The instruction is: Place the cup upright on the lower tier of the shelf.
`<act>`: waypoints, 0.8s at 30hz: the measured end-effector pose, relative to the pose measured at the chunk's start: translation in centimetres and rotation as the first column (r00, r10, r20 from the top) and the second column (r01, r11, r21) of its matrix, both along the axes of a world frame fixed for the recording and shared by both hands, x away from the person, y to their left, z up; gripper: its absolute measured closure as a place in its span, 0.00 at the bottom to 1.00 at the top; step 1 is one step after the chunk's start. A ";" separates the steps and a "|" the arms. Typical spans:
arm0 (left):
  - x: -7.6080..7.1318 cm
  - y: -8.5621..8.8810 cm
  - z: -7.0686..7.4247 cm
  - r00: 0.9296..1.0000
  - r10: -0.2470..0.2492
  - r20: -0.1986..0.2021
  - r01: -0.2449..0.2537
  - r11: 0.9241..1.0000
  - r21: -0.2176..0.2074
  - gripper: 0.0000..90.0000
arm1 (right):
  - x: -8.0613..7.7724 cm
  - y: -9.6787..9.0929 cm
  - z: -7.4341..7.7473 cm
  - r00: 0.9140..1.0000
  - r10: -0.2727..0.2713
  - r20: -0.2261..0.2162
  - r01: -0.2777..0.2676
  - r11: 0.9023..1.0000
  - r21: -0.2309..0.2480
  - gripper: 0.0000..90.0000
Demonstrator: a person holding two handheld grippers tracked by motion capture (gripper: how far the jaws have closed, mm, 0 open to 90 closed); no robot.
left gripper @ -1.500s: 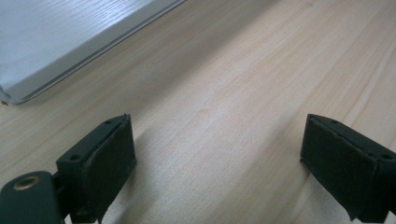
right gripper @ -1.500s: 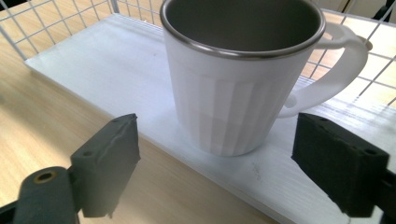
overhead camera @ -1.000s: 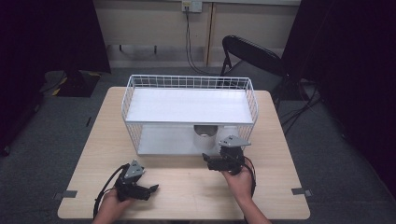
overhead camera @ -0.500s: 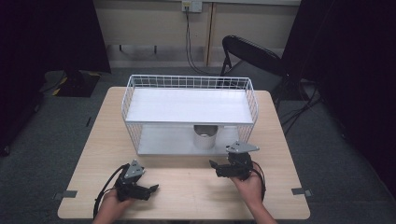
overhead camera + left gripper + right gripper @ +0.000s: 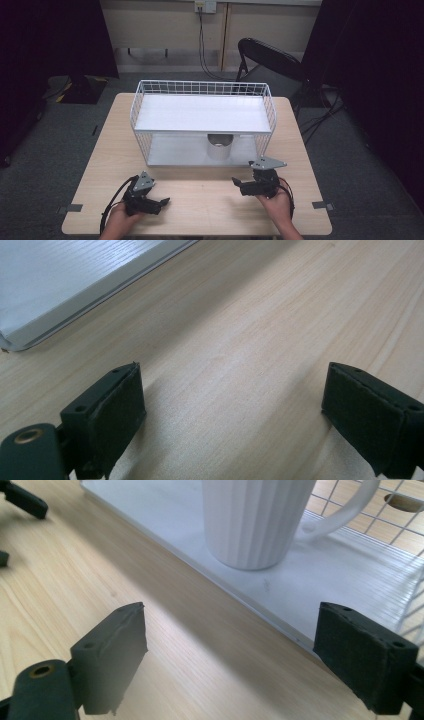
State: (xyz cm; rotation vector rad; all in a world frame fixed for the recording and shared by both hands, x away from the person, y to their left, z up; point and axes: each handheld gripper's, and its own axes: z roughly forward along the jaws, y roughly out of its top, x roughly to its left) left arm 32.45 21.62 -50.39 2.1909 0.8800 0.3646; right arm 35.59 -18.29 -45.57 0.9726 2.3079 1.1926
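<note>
Wire shelf rack (image 5: 202, 92) ahead of both grippers. White ribbed mug (image 5: 255, 520) sits on its lower shelf, just ahead of right gripper (image 5: 245, 187). Placement looks done. Right gripper released, empty; left gripper (image 5: 159, 204) likewise, on bare table (image 5: 205, 200).

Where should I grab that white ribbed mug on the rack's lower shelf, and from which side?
Probably across the ribbed body of the white ribbed ceramic mug, coming in through the open front of the white wire rack. It stands upright near the shelf's front edge, and its handle points off sideways, clear of the open right tongs.
</note>
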 end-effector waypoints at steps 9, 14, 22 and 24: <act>0.0 0.0 0.0 1.000 0.000 0.000 0.000 1.000 0.001 0.10 | -0.4 -1.1 -0.4 1.000 0.021 -0.006 -0.021 1.000 -0.014 0.14; 0.0 0.0 0.0 1.000 0.000 0.000 0.000 1.000 0.000 0.10 | -0.5 -1.7 -0.5 1.000 0.029 -0.005 -0.029 0.999 -0.022 0.14; 0.0 0.0 0.0 1.000 0.001 0.000 -0.001 1.000 0.000 0.10 | -0.7 -3.3 -0.7 1.000 0.014 -0.012 -0.014 1.000 -0.013 0.14; 0.0 0.0 0.0 1.000 0.000 0.000 0.000 1.000 0.000 0.10 | -0.8 -4.0 -0.9 1.000 0.008 -0.019 -0.008 1.000 -0.009 0.14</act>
